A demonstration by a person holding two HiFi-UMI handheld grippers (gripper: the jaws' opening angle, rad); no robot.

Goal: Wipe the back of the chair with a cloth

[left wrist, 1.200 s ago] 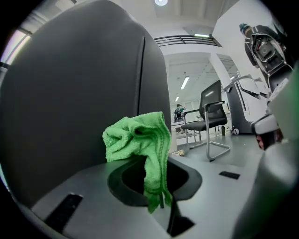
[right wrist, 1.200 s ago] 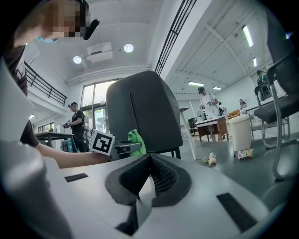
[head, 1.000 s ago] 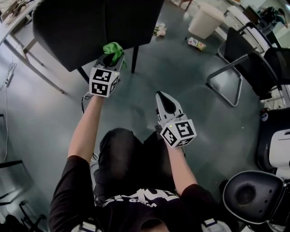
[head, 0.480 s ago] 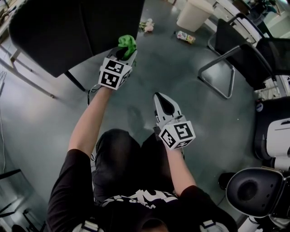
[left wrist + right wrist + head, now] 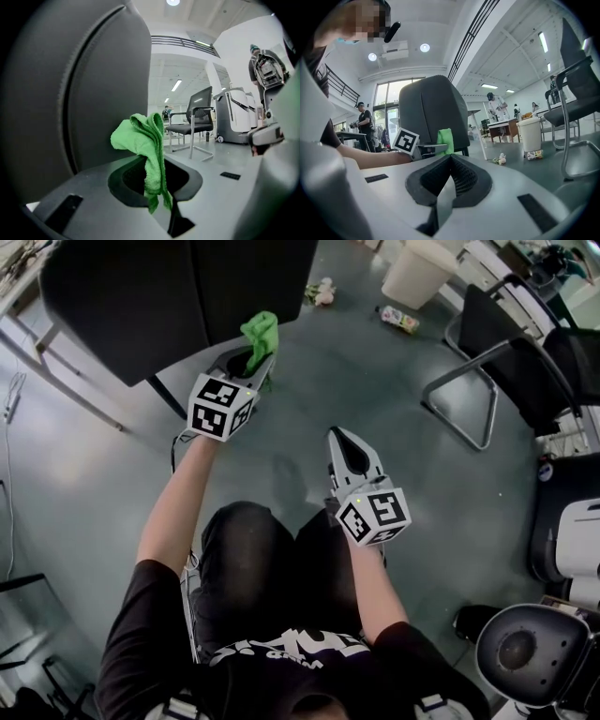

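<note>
The dark grey chair back fills the top of the head view and the left of the left gripper view. My left gripper is shut on a folded green cloth, which sits at the chair back's lower edge. Up close the cloth sticks up from the jaws right beside the padded surface; whether it touches is unclear. My right gripper is shut and empty, held lower and to the right, above the floor. From there I see the chair back, the cloth and the left gripper's marker cube.
A white bin and floor litter lie at the far right. A black cantilever chair stands to the right, and a round-seated chair at the bottom right. Table legs run along the left. My knees are below the grippers.
The left gripper with the cloth has shifted rightward along the chair back's lower edge. The right gripper has stayed nearly in place, still shut.
</note>
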